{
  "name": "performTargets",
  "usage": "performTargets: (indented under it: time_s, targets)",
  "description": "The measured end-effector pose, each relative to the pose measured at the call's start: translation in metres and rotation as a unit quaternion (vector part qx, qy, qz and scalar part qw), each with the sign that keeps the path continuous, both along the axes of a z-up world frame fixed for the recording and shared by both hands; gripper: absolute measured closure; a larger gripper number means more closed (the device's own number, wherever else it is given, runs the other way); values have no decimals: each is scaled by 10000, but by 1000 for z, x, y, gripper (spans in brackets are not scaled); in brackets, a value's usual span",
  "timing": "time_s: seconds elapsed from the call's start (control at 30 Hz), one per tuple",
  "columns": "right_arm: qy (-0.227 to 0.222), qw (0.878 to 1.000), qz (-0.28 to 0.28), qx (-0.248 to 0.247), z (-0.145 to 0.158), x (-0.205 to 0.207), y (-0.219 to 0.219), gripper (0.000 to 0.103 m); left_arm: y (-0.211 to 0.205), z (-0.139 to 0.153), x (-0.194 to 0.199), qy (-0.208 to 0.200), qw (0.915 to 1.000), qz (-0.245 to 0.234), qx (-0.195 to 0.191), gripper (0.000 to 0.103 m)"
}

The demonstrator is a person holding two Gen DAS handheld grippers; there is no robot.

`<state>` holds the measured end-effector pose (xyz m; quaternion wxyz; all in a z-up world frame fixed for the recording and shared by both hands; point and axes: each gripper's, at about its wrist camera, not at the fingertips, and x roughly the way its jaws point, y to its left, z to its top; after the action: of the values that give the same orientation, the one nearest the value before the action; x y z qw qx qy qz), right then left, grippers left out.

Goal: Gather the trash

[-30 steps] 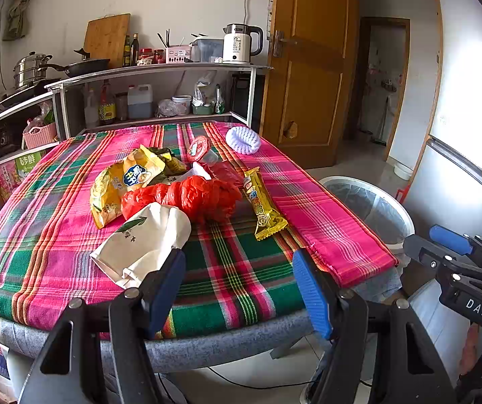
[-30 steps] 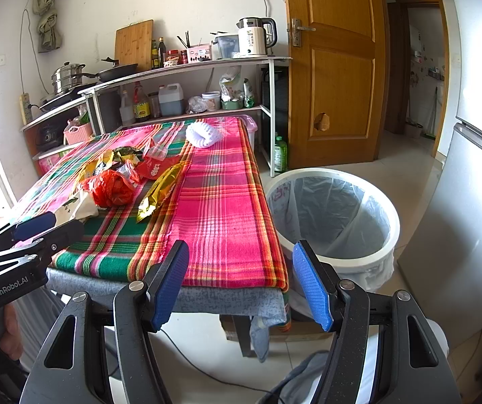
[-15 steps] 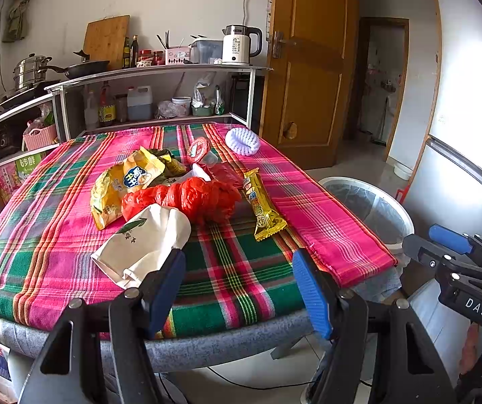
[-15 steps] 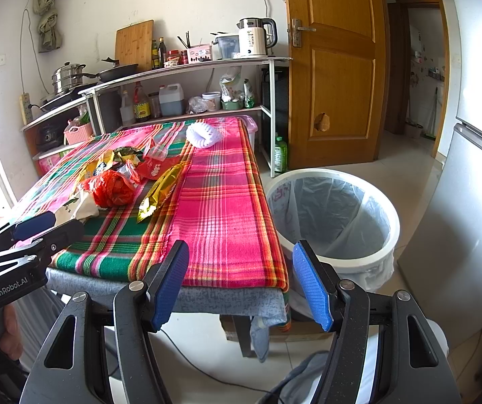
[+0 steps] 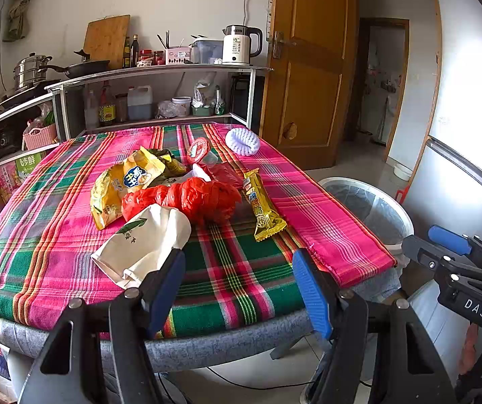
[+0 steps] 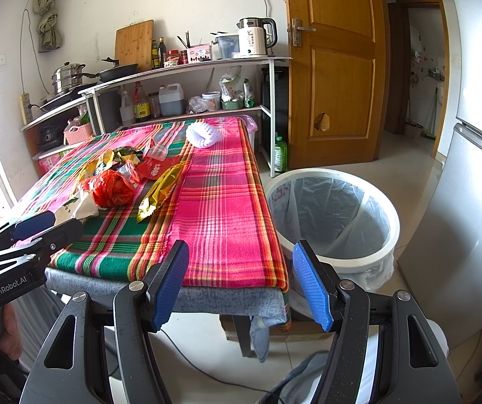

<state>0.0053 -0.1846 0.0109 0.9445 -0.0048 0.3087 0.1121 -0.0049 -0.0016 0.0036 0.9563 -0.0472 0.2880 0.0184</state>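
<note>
Trash lies in a pile on the plaid-covered table (image 5: 55,262): a white paper bag (image 5: 143,242), a crumpled red plastic bag (image 5: 190,198), a yellow chip bag (image 5: 119,185), a gold snack wrapper (image 5: 262,207) and a red-lidded cup (image 5: 198,149). My left gripper (image 5: 239,286) hangs open at the table's near edge, just short of the paper bag. My right gripper (image 6: 241,279) is open too, at the table's corner beside the lined white bin (image 6: 335,212). Neither holds anything. The wrapper (image 6: 161,192) and red bag (image 6: 111,188) also show in the right wrist view.
A white ribbed foam net (image 5: 242,141) lies at the table's far end. Behind stand metal shelves (image 5: 160,70) with a kettle (image 5: 239,45), bottles and pans. A wooden door (image 5: 308,67) is at the back right and a fridge (image 6: 476,202) flanks the bin.
</note>
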Motion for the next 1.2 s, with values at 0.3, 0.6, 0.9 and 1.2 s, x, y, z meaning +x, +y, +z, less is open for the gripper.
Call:
performTargets:
  time_s: [0.3, 0.6, 0.9, 1.2]
  targets:
    - [4, 10000, 3, -1, 0, 0, 0, 38, 0, 1, 0, 1, 10000, -3, -10, 35]
    - [31, 10000, 70, -21, -1, 5, 4, 38, 6, 1, 3, 0, 9999, -38, -103, 35]
    - [81, 9990, 434, 79, 1, 25, 25, 38, 48, -2, 11, 47, 9991, 325, -277, 35]
    - [257, 9960, 848, 142, -4, 53, 59, 38, 90, -13, 23, 202, 9968, 712, -317, 29]
